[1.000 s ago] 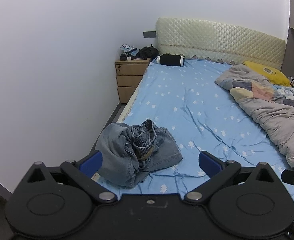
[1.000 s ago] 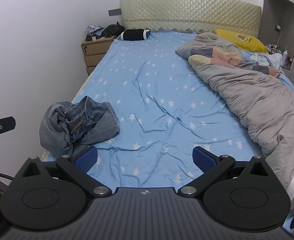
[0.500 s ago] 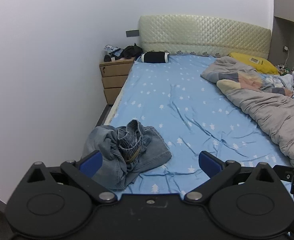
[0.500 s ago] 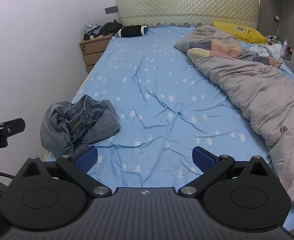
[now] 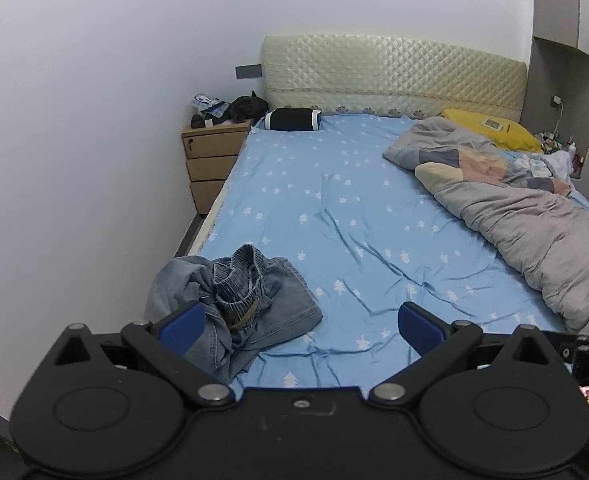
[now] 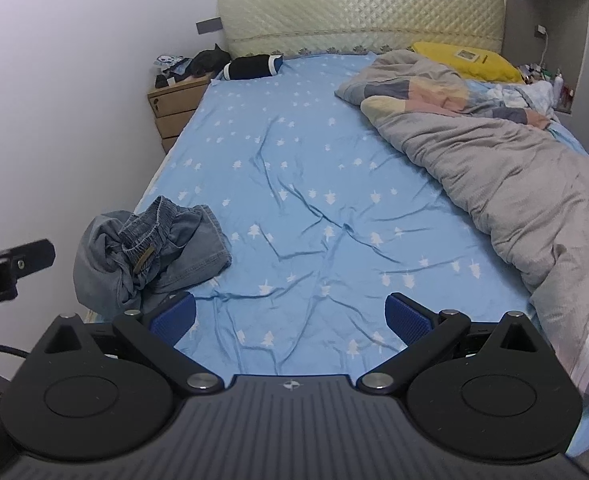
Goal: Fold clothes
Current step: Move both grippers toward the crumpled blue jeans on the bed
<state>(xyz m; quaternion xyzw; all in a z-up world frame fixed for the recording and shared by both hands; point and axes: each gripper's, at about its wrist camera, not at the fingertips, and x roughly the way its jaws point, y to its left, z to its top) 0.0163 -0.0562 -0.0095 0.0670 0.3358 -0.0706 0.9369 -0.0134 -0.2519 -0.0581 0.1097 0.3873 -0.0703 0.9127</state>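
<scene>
Left wrist view shows the denim shorts (image 5: 234, 304) crumpled in a heap at the lower left of the frame, on the near left corner of the bed (image 5: 334, 208), partly hanging over its edge. The faded blue fabric is bunched, the ribbed elastic waistband turned up at the top of the pile, and 1 flat leg panel with a stitched hem spreads toward the right. The left gripper (image 5: 300, 326) has its 2 blue-padded fingers spread wide, empty, with the left pad in front of the heap's near edge.

Right wrist view places the same shorts at middle left, up and left of the right gripper (image 6: 292, 316), whose fingers are likewise spread wide and hold nothing. A grey quilt (image 6: 494, 168) lies rumpled along the right side of the star-printed blue sheet.
</scene>
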